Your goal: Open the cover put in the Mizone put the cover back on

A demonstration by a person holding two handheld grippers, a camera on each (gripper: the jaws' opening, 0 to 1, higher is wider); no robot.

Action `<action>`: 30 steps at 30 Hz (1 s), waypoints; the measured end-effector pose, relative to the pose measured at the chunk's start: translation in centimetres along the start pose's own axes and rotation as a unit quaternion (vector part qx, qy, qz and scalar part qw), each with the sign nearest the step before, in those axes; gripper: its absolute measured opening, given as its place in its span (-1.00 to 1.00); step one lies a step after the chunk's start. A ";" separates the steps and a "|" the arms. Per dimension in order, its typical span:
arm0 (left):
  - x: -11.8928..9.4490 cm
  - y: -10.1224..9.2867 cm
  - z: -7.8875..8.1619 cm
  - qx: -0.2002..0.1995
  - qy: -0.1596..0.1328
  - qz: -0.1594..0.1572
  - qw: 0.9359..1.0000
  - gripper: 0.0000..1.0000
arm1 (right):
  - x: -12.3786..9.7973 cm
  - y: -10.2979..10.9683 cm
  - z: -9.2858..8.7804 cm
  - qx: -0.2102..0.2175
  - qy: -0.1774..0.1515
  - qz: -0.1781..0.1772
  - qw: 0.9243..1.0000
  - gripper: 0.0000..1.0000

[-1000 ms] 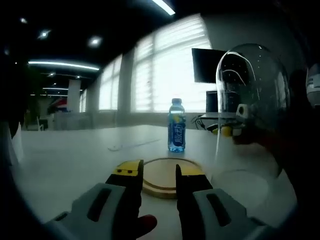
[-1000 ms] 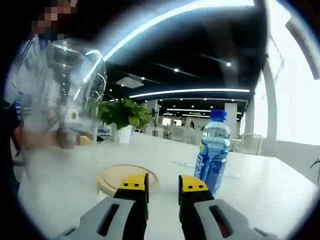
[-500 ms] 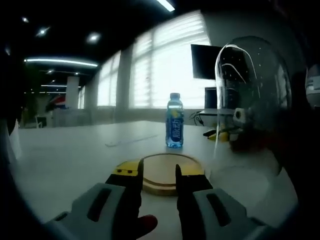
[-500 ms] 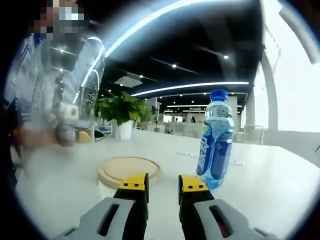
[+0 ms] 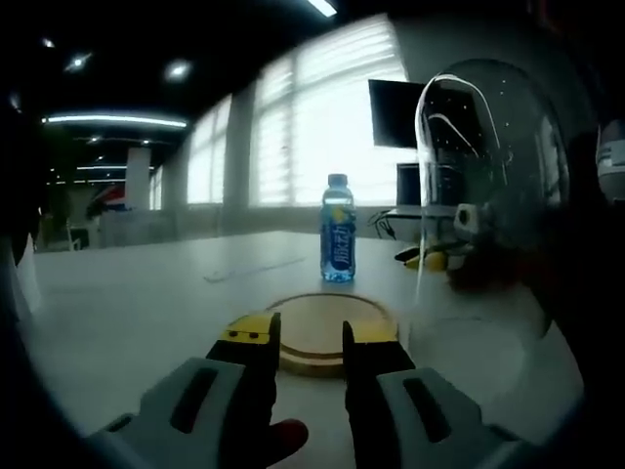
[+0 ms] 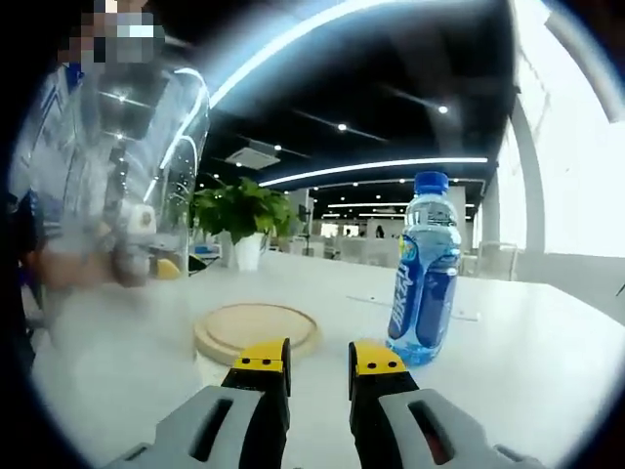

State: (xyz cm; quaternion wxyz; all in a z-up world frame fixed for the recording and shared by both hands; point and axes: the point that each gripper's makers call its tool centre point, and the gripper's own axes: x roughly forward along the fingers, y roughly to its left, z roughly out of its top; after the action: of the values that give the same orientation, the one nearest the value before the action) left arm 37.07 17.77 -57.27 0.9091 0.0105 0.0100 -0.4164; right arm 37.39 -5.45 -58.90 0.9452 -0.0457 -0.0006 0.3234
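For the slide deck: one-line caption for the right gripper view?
Right gripper, jaws apart and empty, faces a round wooden base and Mizone bottle on the white table.

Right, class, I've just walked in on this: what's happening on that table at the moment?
A person works with a hand-held gripper in each hand. The clear glass dome cover is held up off the round wooden base, which sits bare on the white table. The blue Mizone bottle stands upright on the table beside the base, not yet on it. The left hand-held gripper and right hand-held gripper are both empty, jaws slightly apart.
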 end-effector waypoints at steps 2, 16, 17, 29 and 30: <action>0.0 0.0 0.0 0.001 0.001 0.001 1.000 -0.61 | 0.0 0.0 0.0 -0.001 0.000 -0.001 1.000 -0.66; -0.1 0.2 0.5 -0.008 -0.010 0.004 1.000 -0.61 | 0.0 0.1 0.0 0.007 0.000 -0.004 1.000 -0.65; -0.1 0.3 0.5 -0.007 -0.011 0.006 1.000 -0.61 | 0.0 0.0 0.0 0.008 0.000 -0.006 1.000 -0.65; 0.0 0.3 0.2 -0.006 -0.003 0.006 1.000 -0.61 | -0.3 -1.4 0.3 0.010 -0.003 -0.038 0.999 -0.65; 0.0 0.3 0.2 -0.006 -0.003 0.006 1.000 -0.61 | -0.3 -1.5 0.2 0.010 -0.003 -0.039 0.999 -0.65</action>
State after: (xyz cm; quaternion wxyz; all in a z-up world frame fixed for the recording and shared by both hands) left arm 37.31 17.98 -57.08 0.9117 0.0039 0.0094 -0.4107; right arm 38.06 -6.84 -58.52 0.9575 -0.0356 -0.0017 0.2861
